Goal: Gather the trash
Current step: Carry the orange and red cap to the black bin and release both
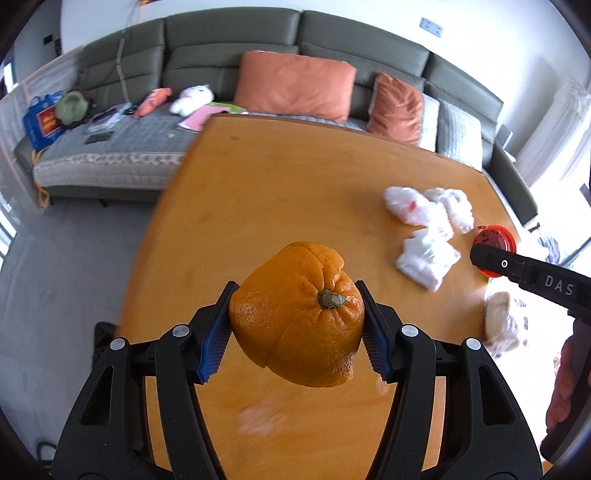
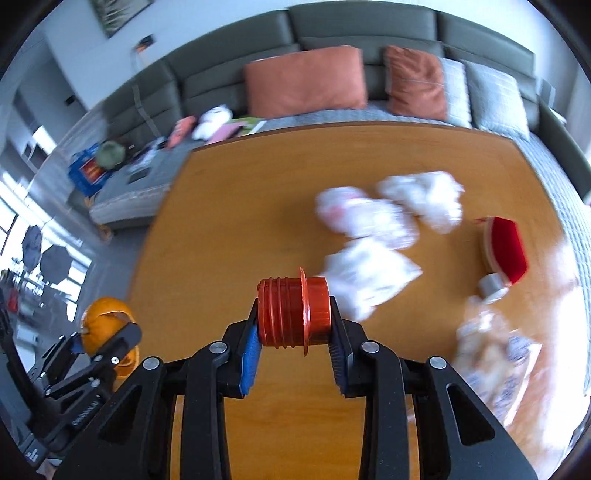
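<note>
Both grippers [image 1: 297, 325] [image 2: 293, 345] apparently clamped, loaded.

A long grey-green sofa [image 1: 236, 48] curves behind the wooden table [image 1: 280, 177], against a white wall [image 1: 369, 14]. Two orange cushions [image 1: 295, 85] lean on the sofa's back. Grey floor [image 1: 66, 251] lies left of the sofa; bright daylight through curtains [image 1: 554, 133] at its right end.

Wooden table [image 1: 280, 192] with crumpled wrappers [image 1: 428, 218]
</note>
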A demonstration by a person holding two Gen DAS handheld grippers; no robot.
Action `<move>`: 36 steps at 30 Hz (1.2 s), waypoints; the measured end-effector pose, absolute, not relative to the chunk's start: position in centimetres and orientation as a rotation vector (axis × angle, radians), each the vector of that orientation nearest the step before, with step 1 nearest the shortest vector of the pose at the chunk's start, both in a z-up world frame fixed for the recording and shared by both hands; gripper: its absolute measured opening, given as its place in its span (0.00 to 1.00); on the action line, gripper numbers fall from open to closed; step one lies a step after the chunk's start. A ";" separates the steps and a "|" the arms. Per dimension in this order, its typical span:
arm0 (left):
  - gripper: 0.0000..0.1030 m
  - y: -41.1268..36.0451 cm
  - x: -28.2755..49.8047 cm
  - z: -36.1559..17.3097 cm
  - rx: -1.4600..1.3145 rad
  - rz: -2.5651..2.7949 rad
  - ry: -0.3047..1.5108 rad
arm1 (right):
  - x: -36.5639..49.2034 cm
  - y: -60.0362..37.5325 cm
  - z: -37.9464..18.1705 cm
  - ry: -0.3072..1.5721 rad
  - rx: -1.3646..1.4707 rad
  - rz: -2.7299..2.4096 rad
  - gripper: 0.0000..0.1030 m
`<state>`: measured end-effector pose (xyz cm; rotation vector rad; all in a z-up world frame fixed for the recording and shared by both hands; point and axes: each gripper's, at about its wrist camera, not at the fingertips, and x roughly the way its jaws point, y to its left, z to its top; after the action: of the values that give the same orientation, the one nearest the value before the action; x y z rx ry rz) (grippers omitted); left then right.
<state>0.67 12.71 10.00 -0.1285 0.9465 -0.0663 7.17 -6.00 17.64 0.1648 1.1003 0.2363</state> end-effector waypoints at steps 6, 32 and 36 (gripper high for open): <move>0.59 19.6 -3.6 10.4 -0.154 0.026 0.940 | 4.5 3.1 18.3 1.107 0.127 0.377 0.33; 0.94 46.3 -17.8 2.9 -0.381 0.546 1.089 | -3.8 38.8 15.8 1.184 -0.258 0.860 0.60; 0.94 47.9 -17.9 3.2 -0.378 0.590 1.073 | -3.6 39.9 16.2 1.155 -0.254 0.848 0.60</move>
<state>-17.89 47.87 3.22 -0.3783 1.0732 0.5897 -3.63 39.91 16.21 -0.2542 1.1554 0.8481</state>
